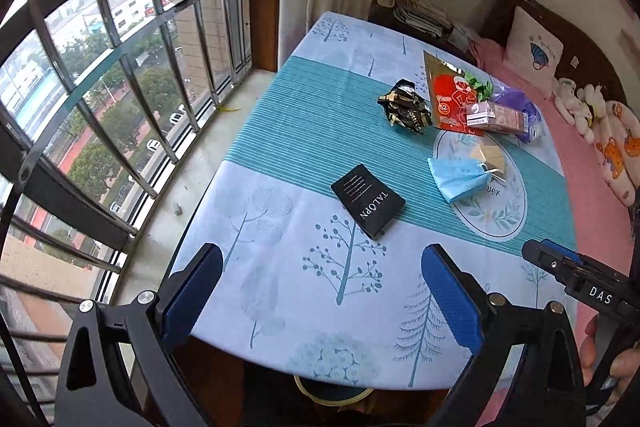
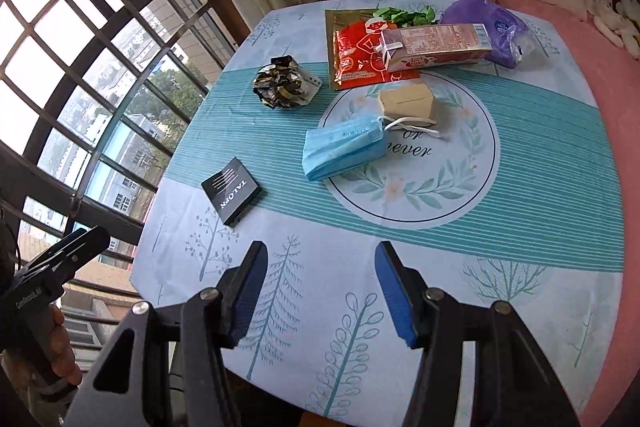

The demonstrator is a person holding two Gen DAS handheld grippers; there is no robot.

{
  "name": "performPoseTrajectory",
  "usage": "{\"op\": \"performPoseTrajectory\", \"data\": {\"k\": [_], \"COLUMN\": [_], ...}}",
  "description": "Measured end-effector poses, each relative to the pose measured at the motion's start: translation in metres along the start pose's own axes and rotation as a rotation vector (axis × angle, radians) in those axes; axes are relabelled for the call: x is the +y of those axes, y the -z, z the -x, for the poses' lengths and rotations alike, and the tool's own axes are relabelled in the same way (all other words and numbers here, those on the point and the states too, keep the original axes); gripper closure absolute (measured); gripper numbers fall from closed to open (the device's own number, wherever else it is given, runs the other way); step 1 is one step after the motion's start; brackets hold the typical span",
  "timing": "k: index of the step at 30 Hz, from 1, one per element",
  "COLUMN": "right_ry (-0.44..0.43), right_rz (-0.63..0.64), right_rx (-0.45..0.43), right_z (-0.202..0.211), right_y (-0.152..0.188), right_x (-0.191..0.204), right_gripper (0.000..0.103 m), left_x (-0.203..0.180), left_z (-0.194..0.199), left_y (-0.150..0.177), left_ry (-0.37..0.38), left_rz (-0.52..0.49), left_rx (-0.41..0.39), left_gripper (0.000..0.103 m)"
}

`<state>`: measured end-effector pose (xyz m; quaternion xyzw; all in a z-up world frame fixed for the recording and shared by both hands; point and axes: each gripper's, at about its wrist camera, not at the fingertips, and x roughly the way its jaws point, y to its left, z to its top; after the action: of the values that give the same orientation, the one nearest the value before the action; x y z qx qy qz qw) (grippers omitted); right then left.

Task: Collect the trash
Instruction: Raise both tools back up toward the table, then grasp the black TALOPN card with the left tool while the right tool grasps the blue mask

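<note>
So both grippers hang above the near edge of the counter [image 2: 400,347], nothing between the jaws: left gripper [image 1: 320,291] wide, right gripper [image 2: 320,291] wide too, a bit narrower. No bin or bag for the trash visible in either view, so where it goes is unclear

Risks, near to far:
- black booklet [image 2: 232,195] lies flat on the cloth; pads may skid over it or pinch the tablecloth [image 2: 520,219] and drag everything
- blue mask [image 2: 340,147] is soft, its loops touch the small tan box [image 2: 408,103]; lifting one may pull the other along
- crumpled wrapper [image 2: 286,87] is light and springy, could pop out of a loose grip toward the window side
- far pile: pink carton [image 2: 436,47] sits on the red packet [image 2: 356,55], purple bag [image 2: 488,27] just beside; grabbing the bottom one tips the rest, maybe onto the bed [image 2: 600,47]
- both grippers close together, could collide going for the same item
</note>
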<state>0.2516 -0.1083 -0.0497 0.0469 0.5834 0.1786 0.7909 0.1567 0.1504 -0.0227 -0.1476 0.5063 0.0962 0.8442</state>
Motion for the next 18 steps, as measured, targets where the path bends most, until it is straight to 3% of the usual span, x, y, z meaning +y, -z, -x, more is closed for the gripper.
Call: {"op": "performPoseTrajectory", "data": {"k": [8, 14, 18], "right_ry": [0.076, 0.172, 0.232], "right_rz": [-0.277, -0.429, -0.423], "right_rx": [0.006, -0.016, -0.049], "right_z": [-0.056, -0.094, -0.106], "right_y": [-0.040, -0.058, -0.063], "right_x": [-0.006, -0.013, -0.006], "right_gripper": [0.047, 0.047, 0.063], "left_x": [0.004, -0.004, -0.011], "left_z": [-0.078, -0.117, -0.129], "left_y": [-0.058, -0.076, -0.078], "left_ry": [0.062, 0.120, 0.158], "left_rz": [-0.237, -0.393, -0.475], "left_rx": [0.105, 0.184, 0.208], "left_gripper": [0.004, 0.004, 0.004]}}
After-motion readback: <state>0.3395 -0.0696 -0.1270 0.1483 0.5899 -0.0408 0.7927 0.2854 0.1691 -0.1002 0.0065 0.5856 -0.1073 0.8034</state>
